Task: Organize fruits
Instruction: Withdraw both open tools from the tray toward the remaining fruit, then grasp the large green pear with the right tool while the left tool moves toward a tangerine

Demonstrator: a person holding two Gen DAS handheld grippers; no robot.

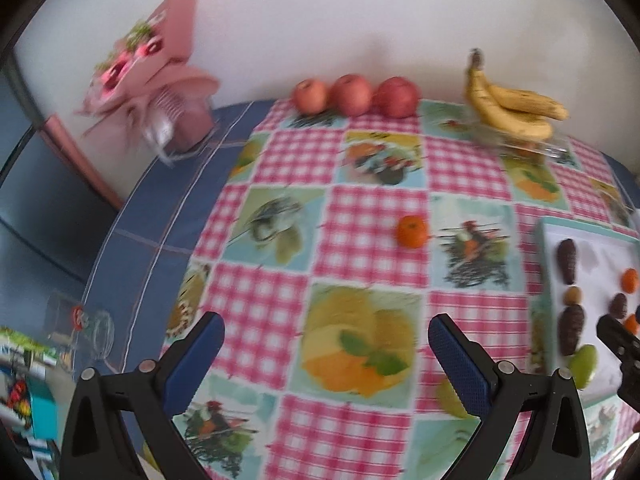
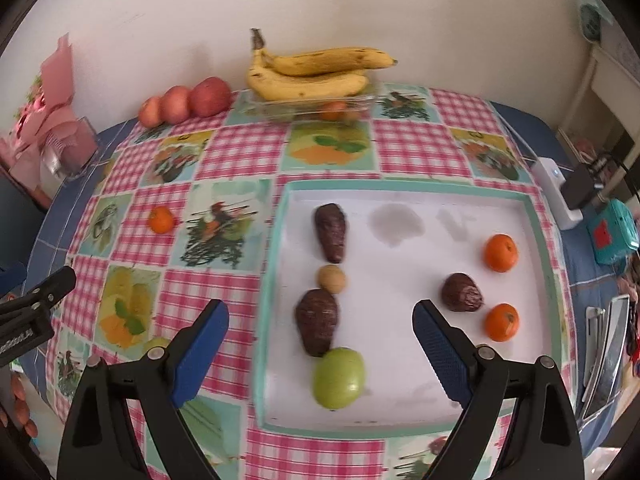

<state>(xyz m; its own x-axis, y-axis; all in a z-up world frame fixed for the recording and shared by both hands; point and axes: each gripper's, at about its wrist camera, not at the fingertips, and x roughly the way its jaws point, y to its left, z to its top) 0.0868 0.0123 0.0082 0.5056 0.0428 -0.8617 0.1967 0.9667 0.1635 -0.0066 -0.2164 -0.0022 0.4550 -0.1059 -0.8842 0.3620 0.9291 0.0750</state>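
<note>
A white tray (image 2: 400,408) with a teal rim holds three dark brown fruits (image 2: 318,326), a small tan round fruit (image 2: 331,278), a green apple (image 2: 339,378) and two oranges (image 2: 501,253). My right gripper (image 2: 320,338) is open and empty above the tray's near left part. A loose orange (image 1: 412,231) lies on the checked cloth, also in the right wrist view (image 2: 161,220). My left gripper (image 1: 326,346) is open and empty over the cloth. A second green fruit (image 1: 450,398) lies by its right finger. The tray (image 1: 560,240) shows at the right.
Three red apples (image 1: 352,94) stand in a row by the back wall. Bananas (image 2: 316,74) rest on a clear tray (image 2: 312,110) with fruit under them. A pink bouquet (image 1: 156,76) stands at the back left. A white power strip (image 2: 554,192) lies at the right edge.
</note>
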